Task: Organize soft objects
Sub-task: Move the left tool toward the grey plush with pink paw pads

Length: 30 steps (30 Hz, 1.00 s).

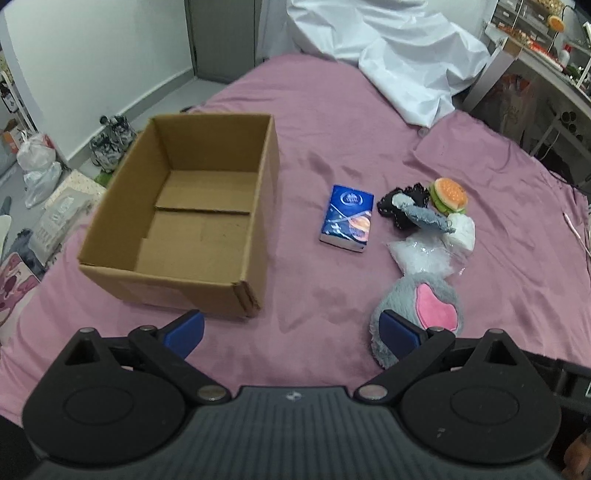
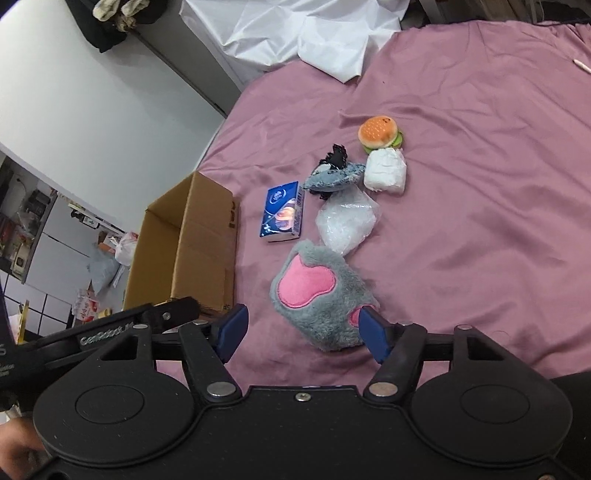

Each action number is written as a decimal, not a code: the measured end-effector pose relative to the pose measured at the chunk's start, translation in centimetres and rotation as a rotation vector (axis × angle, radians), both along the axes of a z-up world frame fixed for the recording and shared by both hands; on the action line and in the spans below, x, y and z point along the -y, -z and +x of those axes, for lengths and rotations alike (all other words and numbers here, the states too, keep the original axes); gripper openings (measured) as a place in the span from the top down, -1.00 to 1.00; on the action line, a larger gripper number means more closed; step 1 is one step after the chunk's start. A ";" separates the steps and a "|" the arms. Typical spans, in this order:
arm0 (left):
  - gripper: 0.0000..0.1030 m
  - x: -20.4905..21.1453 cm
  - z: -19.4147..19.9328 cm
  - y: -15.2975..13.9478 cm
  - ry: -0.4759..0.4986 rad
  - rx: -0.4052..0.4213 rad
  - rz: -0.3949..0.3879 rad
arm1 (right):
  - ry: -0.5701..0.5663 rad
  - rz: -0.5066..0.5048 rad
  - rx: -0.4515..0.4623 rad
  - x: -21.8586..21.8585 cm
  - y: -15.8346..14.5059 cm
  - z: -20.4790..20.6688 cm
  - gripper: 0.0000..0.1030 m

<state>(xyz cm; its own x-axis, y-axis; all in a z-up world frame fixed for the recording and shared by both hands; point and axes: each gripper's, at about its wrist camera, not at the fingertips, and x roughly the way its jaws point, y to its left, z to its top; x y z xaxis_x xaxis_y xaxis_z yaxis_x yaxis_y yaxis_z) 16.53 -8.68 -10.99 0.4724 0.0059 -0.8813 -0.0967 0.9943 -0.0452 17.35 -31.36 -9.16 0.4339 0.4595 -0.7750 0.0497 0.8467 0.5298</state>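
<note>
An open, empty cardboard box (image 1: 192,221) (image 2: 192,247) sits on the pink bed sheet (image 1: 332,110). Right of it lie a blue tissue pack (image 1: 347,219) (image 2: 282,214), a grey denim and black lace item (image 1: 413,210) (image 2: 334,173), a burger toy (image 1: 448,194) (image 2: 380,133), a white soft packet (image 1: 461,232) (image 2: 386,171), a clear plastic bag (image 1: 421,258) (image 2: 347,221) and a grey plush paw with pink pads (image 1: 432,306) (image 2: 317,295). My left gripper (image 1: 291,332) is open and empty, just in front of the box. My right gripper (image 2: 301,330) is open, its fingers either side of the paw's near end.
A crumpled white sheet (image 1: 388,55) (image 2: 295,29) lies at the far end of the bed. Bags and shoes (image 1: 110,144) clutter the floor left of the bed. Shelves (image 1: 546,44) stand at the far right.
</note>
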 end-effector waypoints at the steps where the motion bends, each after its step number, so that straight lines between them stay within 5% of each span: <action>1: -0.95 0.1 0.3 0.3 0.005 -0.007 -0.002 | 0.005 -0.001 -0.007 0.0 0.2 0.2 -0.27; 21: -0.95 -0.9 2.4 5.8 -0.051 -0.111 -0.148 | -0.040 -0.095 -0.154 -2.4 4.1 3.6 -0.17; 30: -0.94 -0.9 2.8 6.4 0.009 -0.087 -0.240 | 0.107 -0.043 -0.146 -0.3 4.0 4.7 -0.08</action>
<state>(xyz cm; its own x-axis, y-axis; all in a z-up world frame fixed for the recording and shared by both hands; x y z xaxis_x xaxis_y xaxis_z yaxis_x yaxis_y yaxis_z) 19.31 -7.81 -17.38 0.3938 -0.2124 -0.8943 -0.1021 0.9568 -0.2722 22.05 -31.03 -13.12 0.3597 0.3822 -0.8512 0.2143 0.8540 0.4741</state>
